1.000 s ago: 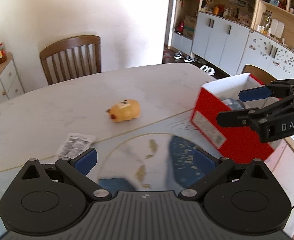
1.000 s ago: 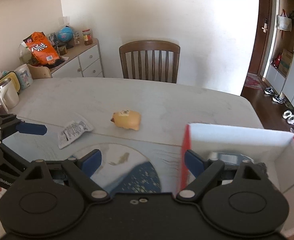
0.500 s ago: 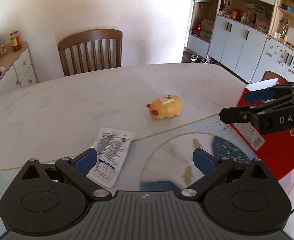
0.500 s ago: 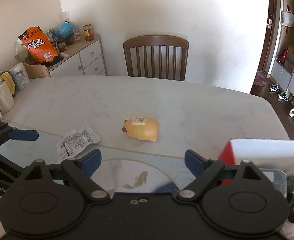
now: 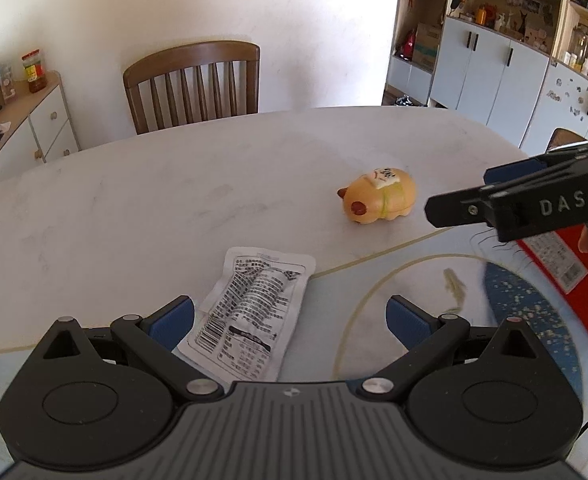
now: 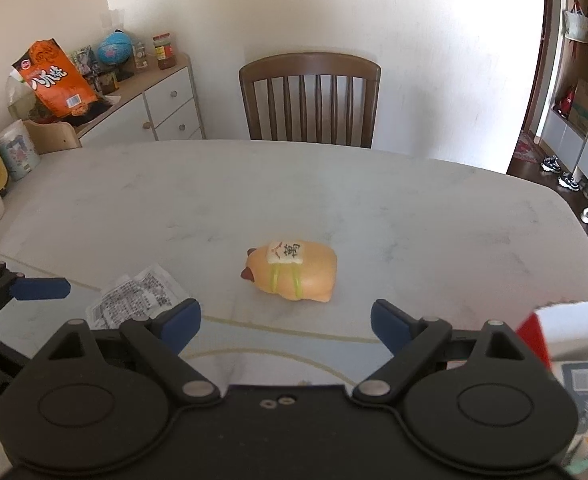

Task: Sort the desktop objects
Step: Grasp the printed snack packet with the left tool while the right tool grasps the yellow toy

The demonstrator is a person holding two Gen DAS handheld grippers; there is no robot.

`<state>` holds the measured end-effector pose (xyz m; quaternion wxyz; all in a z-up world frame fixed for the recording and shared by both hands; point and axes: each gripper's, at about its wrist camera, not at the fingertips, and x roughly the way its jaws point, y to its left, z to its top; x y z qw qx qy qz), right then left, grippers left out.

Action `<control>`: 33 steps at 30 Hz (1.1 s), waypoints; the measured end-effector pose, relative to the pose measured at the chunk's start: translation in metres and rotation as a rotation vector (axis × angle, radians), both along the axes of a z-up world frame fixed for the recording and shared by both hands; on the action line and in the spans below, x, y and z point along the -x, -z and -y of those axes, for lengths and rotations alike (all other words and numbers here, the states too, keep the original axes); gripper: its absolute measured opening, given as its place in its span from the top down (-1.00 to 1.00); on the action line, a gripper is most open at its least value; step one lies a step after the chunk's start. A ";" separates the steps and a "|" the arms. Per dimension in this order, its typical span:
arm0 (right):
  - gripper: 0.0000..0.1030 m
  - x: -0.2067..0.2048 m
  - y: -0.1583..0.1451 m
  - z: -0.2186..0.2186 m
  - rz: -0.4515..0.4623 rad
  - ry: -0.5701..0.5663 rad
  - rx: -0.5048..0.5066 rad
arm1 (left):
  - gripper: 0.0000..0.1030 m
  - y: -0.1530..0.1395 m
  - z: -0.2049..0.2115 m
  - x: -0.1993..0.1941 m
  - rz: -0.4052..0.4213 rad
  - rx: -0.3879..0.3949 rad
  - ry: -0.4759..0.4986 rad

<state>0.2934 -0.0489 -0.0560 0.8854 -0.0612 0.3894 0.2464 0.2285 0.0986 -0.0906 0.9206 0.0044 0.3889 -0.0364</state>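
Toy pig [image 6: 294, 272] wears a "萬" tag; "DAS"-marked right gripper [image 6: 285, 320] and left gripper [image 5: 289, 318] gape, empty.

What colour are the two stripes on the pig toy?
Yellow-green stripes on the pig toy; the right wrist view shows them best.

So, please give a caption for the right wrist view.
Open right gripper faces a yellow pig toy on the marble table.

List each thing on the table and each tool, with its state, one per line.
Left tool: open, empty, above the packet.
Right tool: open, empty, facing the toy.
Toy pig: on its belly on the table, untouched.
Packet: lying flat, printed side up.
Red box: open at the top, things inside.
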 end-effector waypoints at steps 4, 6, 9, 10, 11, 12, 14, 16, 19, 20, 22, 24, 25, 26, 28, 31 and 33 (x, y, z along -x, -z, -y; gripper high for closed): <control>-0.80 -0.011 0.009 -0.009 -0.007 -0.008 0.013 | -0.99 0.006 -0.004 -0.007 0.004 -0.015 -0.002; -0.81 -0.016 0.013 -0.013 -0.009 -0.006 0.017 | -0.99 0.010 -0.005 -0.011 0.001 -0.021 -0.002; -0.81 -0.025 0.019 -0.019 -0.012 0.005 0.023 | -0.99 0.014 -0.007 -0.015 0.013 -0.022 0.003; -0.81 -0.028 0.020 -0.020 -0.014 0.010 0.022 | -0.99 0.016 -0.007 -0.016 0.015 -0.023 0.006; -0.81 -0.030 0.022 -0.022 -0.016 0.013 0.022 | -0.99 0.018 -0.007 -0.017 0.013 -0.025 0.008; -0.81 -0.032 0.023 -0.024 -0.018 0.013 0.022 | -0.99 0.020 -0.008 -0.019 0.013 -0.029 0.011; -0.81 -0.036 0.026 -0.028 -0.016 0.015 0.027 | -0.99 0.024 -0.008 -0.020 0.014 -0.035 0.014; -0.81 -0.039 0.028 -0.032 -0.020 0.015 0.026 | -0.99 0.028 -0.008 -0.022 0.015 -0.047 0.016; -0.81 -0.043 0.033 -0.037 -0.021 0.016 0.033 | -0.99 0.033 -0.007 -0.023 0.020 -0.060 0.022; -0.81 -0.044 0.034 -0.038 -0.022 0.018 0.038 | -0.99 0.035 -0.007 -0.023 0.023 -0.068 0.024; -0.81 -0.048 0.038 -0.039 -0.024 0.026 0.045 | -0.99 0.037 -0.006 -0.023 0.026 -0.076 0.027; -0.81 -0.050 0.041 -0.039 -0.032 0.033 0.046 | -0.99 0.039 -0.006 -0.024 0.024 -0.075 0.028; -0.80 -0.051 0.042 -0.039 -0.036 0.035 0.046 | -0.99 0.040 -0.006 -0.023 0.024 -0.073 0.027; -0.79 -0.052 0.043 -0.038 -0.038 0.037 0.048 | -0.99 0.041 -0.006 -0.023 0.026 -0.075 0.025; -0.76 -0.053 0.045 -0.038 -0.043 0.037 0.056 | -0.97 0.043 -0.006 -0.024 0.023 -0.069 0.024; -0.70 -0.053 0.048 -0.040 -0.048 0.034 0.067 | -0.97 0.045 -0.006 -0.023 0.019 -0.071 0.023; -0.65 -0.053 0.049 -0.040 -0.047 0.028 0.074 | -0.93 0.046 -0.008 -0.022 0.021 -0.052 0.017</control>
